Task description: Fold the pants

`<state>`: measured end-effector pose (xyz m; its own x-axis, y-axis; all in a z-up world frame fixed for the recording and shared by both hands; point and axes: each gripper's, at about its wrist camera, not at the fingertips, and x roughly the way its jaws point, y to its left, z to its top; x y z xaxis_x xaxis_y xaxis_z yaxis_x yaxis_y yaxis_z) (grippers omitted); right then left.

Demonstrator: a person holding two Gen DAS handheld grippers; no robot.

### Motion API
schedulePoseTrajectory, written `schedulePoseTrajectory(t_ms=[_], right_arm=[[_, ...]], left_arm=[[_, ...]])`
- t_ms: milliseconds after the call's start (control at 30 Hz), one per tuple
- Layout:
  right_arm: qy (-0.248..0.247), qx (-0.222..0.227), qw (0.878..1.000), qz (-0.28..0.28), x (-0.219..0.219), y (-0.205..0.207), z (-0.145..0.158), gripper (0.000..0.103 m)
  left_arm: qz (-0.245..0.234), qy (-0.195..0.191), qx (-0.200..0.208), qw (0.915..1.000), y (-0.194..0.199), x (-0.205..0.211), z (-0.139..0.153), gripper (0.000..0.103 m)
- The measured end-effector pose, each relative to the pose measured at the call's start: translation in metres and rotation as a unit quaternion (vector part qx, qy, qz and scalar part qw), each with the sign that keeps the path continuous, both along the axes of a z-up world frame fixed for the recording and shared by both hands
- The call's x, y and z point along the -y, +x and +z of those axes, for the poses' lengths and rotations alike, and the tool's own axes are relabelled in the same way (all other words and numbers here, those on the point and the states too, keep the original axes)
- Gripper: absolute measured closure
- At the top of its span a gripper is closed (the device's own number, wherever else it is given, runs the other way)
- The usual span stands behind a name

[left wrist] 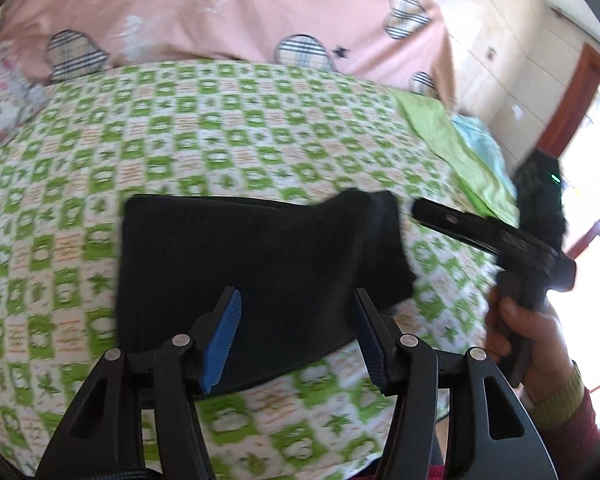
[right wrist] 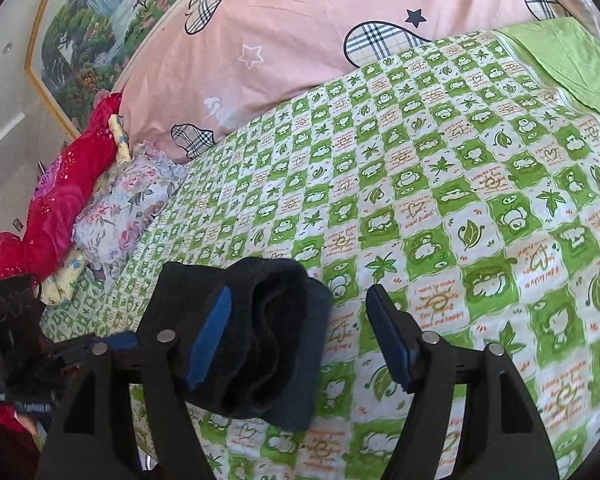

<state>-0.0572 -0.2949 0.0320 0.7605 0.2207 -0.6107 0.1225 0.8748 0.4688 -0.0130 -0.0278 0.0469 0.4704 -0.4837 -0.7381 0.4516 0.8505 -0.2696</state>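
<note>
left hand-held gripper [left wrist: 298,338] open, pants [left wrist: 240,264] beneath

Folded pants [left wrist: 256,264] on the bedsheet [left wrist: 260,132], quilt [left wrist: 228,12] behind

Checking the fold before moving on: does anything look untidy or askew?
Yes. The folded black pants lie on the bedspread, but their right end bulges up in loose rolled layers, not flat.
</note>
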Motion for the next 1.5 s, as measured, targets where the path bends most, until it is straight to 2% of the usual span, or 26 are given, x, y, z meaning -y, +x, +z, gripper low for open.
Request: schedulePoseTrajectory(t_ms=[200,433,767,1133,1233,1300,1400,1500], right_arm=[[-0.006,-0.006,1.0,0.005,-0.017,0.0,-0.002,0.024],[-0.016,-0.018,1.0,0.008,-0.035,0.004,-0.006,0.02],[-0.013,-0.033,0.999,-0.002,-0.042,0.006,-0.015,0.018],[-0.003,-0.051,0.999,0.004,-0.044,0.015,-0.03,0.017],[0.005,-0.055,0.998,0.003,-0.041,0.017,-0.035,0.017],[0.013,-0.056,0.998,0.002,-0.038,0.018,-0.039,0.017],[0.025,-0.057,0.998,0.0,-0.035,0.017,-0.045,0.017],[0.027,-0.06,0.998,-0.003,-0.033,0.016,-0.051,0.017]], left_arm=[[0.047,0.0,-0.009,0.9989,0.016,-0.034,-0.003,0.04],[0.073,0.0,-0.027,0.997,0.028,-0.057,-0.012,0.036],[0.075,0.003,-0.048,0.996,0.054,-0.058,-0.025,0.023],[0.09,-0.01,-0.09,0.9919,0.079,-0.061,-0.055,0.023],[0.092,-0.02,-0.093,0.9911,0.082,-0.064,-0.06,0.03],[0.098,-0.026,-0.094,0.9904,0.084,-0.067,-0.061,0.04],[0.111,-0.042,-0.098,0.988,0.088,-0.074,-0.066,0.05],[0.114,-0.042,-0.098,0.9878,0.091,-0.076,-0.069,0.052]])
